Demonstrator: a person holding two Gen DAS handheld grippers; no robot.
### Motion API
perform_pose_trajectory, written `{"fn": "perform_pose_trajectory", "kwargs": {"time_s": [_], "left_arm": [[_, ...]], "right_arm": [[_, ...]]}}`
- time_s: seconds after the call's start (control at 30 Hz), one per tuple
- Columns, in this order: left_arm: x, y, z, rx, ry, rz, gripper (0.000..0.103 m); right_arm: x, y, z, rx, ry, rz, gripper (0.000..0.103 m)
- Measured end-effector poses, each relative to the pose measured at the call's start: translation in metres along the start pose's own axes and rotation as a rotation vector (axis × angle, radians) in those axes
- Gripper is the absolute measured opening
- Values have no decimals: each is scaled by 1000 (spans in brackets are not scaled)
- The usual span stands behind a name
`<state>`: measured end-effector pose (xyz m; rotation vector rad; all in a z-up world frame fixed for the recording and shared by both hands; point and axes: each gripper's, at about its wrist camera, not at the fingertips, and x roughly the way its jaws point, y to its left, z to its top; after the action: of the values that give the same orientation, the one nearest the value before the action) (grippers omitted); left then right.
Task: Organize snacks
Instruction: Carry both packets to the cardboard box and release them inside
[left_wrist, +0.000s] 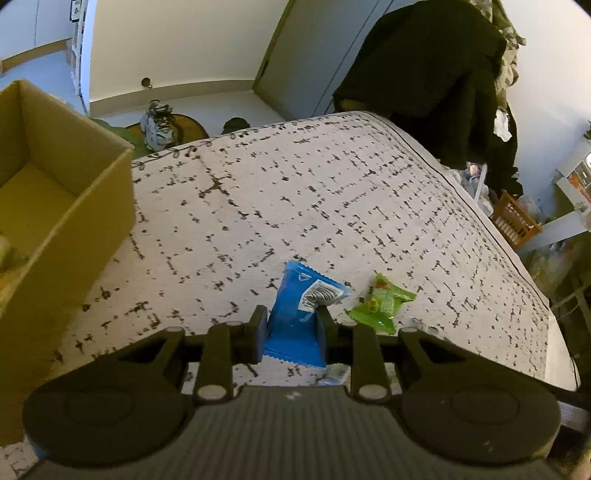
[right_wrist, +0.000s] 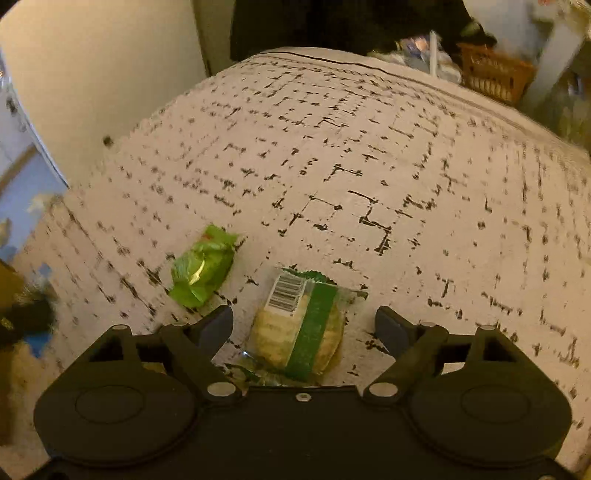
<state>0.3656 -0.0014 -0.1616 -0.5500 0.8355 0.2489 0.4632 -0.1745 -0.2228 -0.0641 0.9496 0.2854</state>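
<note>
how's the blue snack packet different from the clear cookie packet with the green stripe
The blue packet is opaque and solid blue; the cookie packet is clear with a green band, showing the round cookie inside. The blue packet is pinched upright in the closed left tongs; the cookie packet lies flat on the patterned mattress between the open right tongs, untouched. Both show a barcode label near the top.

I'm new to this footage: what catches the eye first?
The blue snack packet pinched upright in the left gripper over the speckled bed cover. Below the right gripper, jaws wide, lies a clear-wrapped cookie, with a green packet to its left.
</note>
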Motion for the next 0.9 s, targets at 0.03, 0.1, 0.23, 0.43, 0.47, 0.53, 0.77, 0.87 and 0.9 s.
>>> {"fn": "perform_pose_trajectory", "kwargs": {"time_s": [0.03,0.1,0.23,0.43,0.47,0.53,0.77,0.87,0.9], "left_arm": [[-2,1,1,0,-2,4,25],[-6,3,3,2,-8,8,25],[-16,6,6,-16,-16,5,25],[-36,8,6,-27,-32,-12,25],[-41,8,7,-29,-36,-14,25],[-49,9,6,-32,-43,-19,25],[-82,16,5,-38,-78,-26,25],[-96,18,5,-40,-96,-31,25],[-101,19,5,-39,-105,-32,25]], "right_arm": [[-2,4,-3,-34,-9,-21,69],[-6,2,-5,-46,-24,-37,49],[-20,-6,-10,-34,-17,-25,48],[-56,-6,-5,-15,-75,-1,48],[-64,-5,-4,-5,-84,5,48],[-77,-2,-2,-5,-103,19,48],[-121,20,-2,-25,-168,65,48],[-139,33,-3,-40,-201,79,48],[-144,36,-3,-42,-212,82,48]]}}
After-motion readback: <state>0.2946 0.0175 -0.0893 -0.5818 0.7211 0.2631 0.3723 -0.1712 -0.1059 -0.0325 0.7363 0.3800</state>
